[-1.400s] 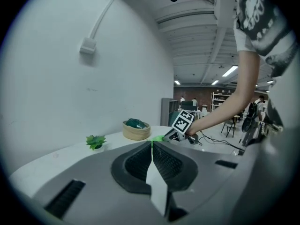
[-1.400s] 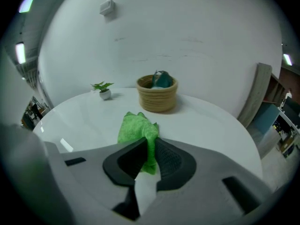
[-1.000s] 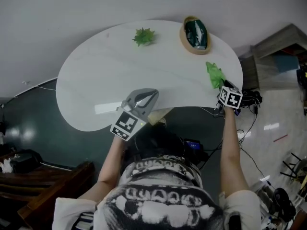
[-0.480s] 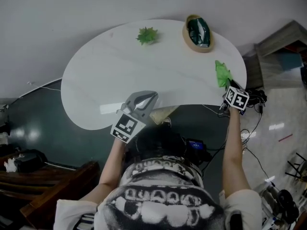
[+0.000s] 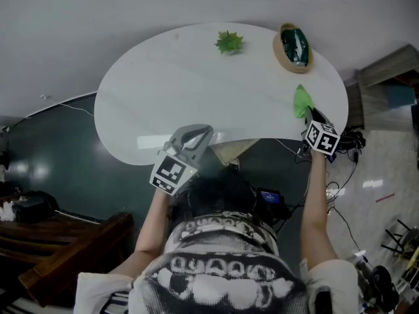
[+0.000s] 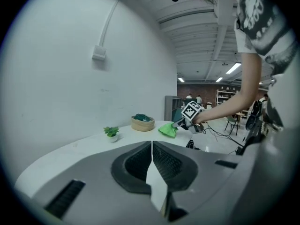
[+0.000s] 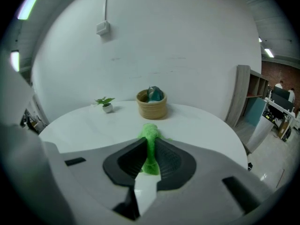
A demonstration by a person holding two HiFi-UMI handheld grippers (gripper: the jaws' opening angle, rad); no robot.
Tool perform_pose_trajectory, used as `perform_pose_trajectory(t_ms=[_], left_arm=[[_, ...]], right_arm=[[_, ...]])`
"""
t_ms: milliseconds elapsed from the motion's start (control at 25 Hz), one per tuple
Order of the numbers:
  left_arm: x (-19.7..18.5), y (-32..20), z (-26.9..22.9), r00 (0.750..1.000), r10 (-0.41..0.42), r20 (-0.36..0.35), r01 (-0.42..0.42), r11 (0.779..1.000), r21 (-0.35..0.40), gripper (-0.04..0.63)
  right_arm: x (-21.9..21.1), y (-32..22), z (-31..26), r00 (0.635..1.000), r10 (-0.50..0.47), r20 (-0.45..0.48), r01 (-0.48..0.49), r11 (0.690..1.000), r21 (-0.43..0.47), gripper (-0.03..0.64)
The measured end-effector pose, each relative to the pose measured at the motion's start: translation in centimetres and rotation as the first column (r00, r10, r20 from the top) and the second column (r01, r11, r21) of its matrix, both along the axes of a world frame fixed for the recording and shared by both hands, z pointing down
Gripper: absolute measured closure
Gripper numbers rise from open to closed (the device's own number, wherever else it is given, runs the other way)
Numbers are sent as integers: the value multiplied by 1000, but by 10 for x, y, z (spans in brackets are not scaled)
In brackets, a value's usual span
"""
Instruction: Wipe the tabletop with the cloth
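at the near edge of the tabletop [image 5: 190,84], right in front of the person, the left gripper [image 5: 198,135] hangs with its two jaws pressed together and nothing between them. it is not helping with the wipe. i cannot tell if it touches the table.

over on the right side, a bit farther out, the right gripper [image 5: 306,116] has its jaws closed tight on the green cloth [image 5: 301,101]. the cloth is squeezed into a thin bunch. its free end lies on the table close to the right edge.

here is what i think could go wrong. the cloth is so bunched up that only a small bit may rub the table, so a wipe could leave big parts not cleaned. it also sits close to the edge, so a pull toward the person could drag it off the table. if the person pushes down hard, the cloth might slip out of the jaws.

farther back stands the basket [image 5: 292,47], not far beyond the cloth. a long push straight ahead could bump it or shove it toward the back edge. the little plant [image 5: 229,42] stands at the far side too, well apart from the cloth. it looks light, so a wide sweep to the left could tip it over.
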State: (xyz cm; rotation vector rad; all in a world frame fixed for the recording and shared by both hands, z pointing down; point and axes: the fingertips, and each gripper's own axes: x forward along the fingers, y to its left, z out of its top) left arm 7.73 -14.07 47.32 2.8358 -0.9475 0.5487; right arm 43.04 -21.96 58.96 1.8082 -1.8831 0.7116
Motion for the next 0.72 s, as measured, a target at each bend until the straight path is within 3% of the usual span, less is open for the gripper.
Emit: perform_pose_trajectory(t_ms=[320, 720], left_arm=[[-113, 34, 2, 996, -90, -7, 90, 996, 3, 589], [-256, 83, 8, 974, -227, -8, 227, 974, -4, 590]], right_arm=[[-152, 3, -17, 989, -149, 22, 148, 988, 34, 561], [-394, 10, -28, 924, -370, 102, 362, 928, 89, 561]])
